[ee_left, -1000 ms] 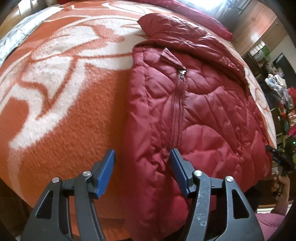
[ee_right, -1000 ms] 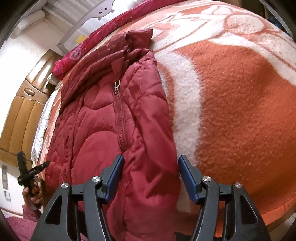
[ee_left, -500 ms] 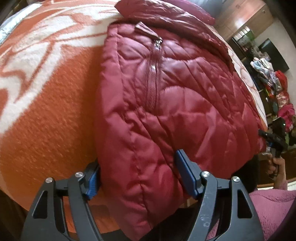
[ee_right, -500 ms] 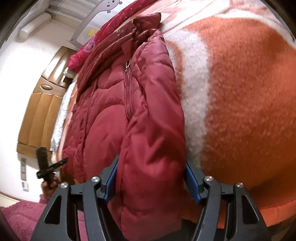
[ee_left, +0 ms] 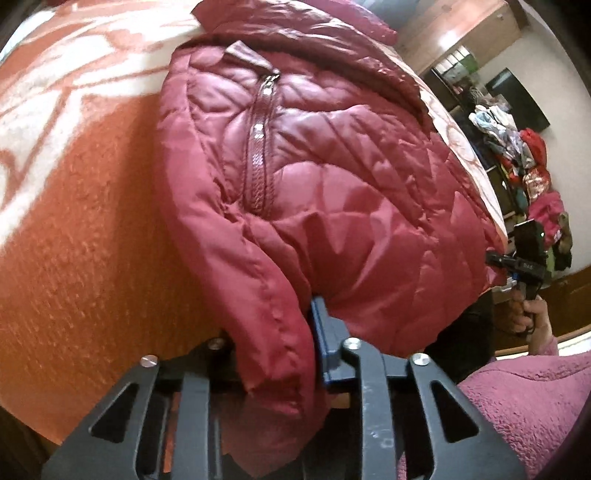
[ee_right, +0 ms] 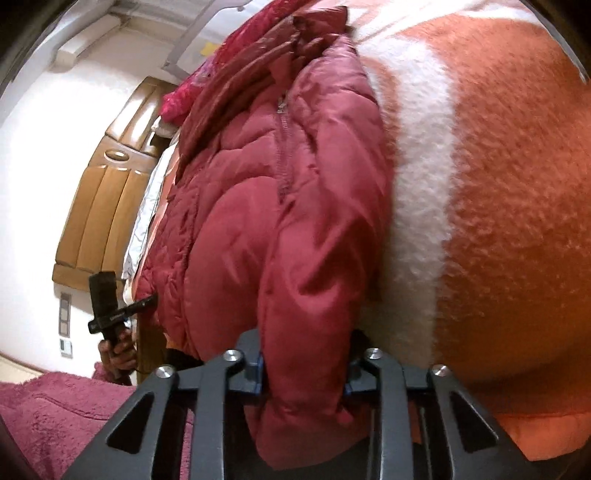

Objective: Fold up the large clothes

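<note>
Lying on the bed (ee_left: 85, 229), the red jacket (ee_left: 332, 192) is pinched at its near hem corners: the closing left gripper (ee_left: 277, 354) and closing right gripper (ee_right: 303, 373) are each clenched on fabric. Open blanket (ee_right: 517, 206) is seen beside both side edges.

Orange-and-white patterned blanket (ee_left: 85, 192) across the bed, filling the left of the left wrist view. Wooden cupboards (ee_left: 469, 29) upper right, heaped clothes (ee_left: 517, 147) below them. White wall (ee_right: 44, 155), wooden headboard (ee_right: 103, 206) at left in the right wrist view.
</note>
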The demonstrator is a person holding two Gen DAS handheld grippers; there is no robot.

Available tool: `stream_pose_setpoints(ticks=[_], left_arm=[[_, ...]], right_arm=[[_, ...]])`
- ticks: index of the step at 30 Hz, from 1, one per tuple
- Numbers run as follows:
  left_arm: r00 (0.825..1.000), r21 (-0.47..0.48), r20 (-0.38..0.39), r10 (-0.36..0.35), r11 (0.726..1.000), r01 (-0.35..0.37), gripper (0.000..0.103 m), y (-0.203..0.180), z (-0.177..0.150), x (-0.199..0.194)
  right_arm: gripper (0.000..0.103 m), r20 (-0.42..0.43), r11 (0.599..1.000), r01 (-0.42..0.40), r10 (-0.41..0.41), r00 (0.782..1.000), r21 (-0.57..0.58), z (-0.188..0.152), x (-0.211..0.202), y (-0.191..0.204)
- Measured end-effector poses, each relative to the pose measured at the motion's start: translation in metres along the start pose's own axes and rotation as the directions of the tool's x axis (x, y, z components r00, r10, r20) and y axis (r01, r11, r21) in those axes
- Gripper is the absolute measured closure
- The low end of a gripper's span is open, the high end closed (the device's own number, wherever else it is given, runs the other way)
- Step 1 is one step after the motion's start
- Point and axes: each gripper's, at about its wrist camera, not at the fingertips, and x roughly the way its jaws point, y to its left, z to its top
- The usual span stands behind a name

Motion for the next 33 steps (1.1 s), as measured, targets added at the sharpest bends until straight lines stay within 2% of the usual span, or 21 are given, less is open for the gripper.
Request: stream_pose_setpoints(ticks=[4,10,18,26,33], left_arm=[[0.999,0.014,0.038,0.013,1.000,-0.013,0.086,-0.010,0.005,-0.006],[0.992,0.016,0.126,-0.029,1.000,0.027,0.088,-0.021,0.015,-0.031],[0.964,0.033,0.256,-0.067,0.998,0.061,0.088,-0.034,0.039,-0.067],[0.941,0.042,0.331,-0.071,0.997,0.060,0.088,-0.035,0.066,-0.084],[0.914,0.037,0.397,-0.090,0.996,0.082,0.088,-0.034,0.097,-0.095]], right_arm=[[0.080,0.028,0.999,-0.039,0.039,0.999,-0.002,0.003,-0.006,0.008],[0.082,0.091,0.994,-0.104,0.106,0.990,-0.035,0.009,-0.020,0.022],[0.082,0.220,0.978,-0.191,0.204,0.954,-0.081,0.026,-0.049,0.042],[0.082,0.300,0.970,-0.208,0.237,0.924,-0.125,0.055,-0.060,0.061],[0.082,0.361,0.969,-0.206,0.242,0.901,-0.136,0.085,-0.068,0.068]])
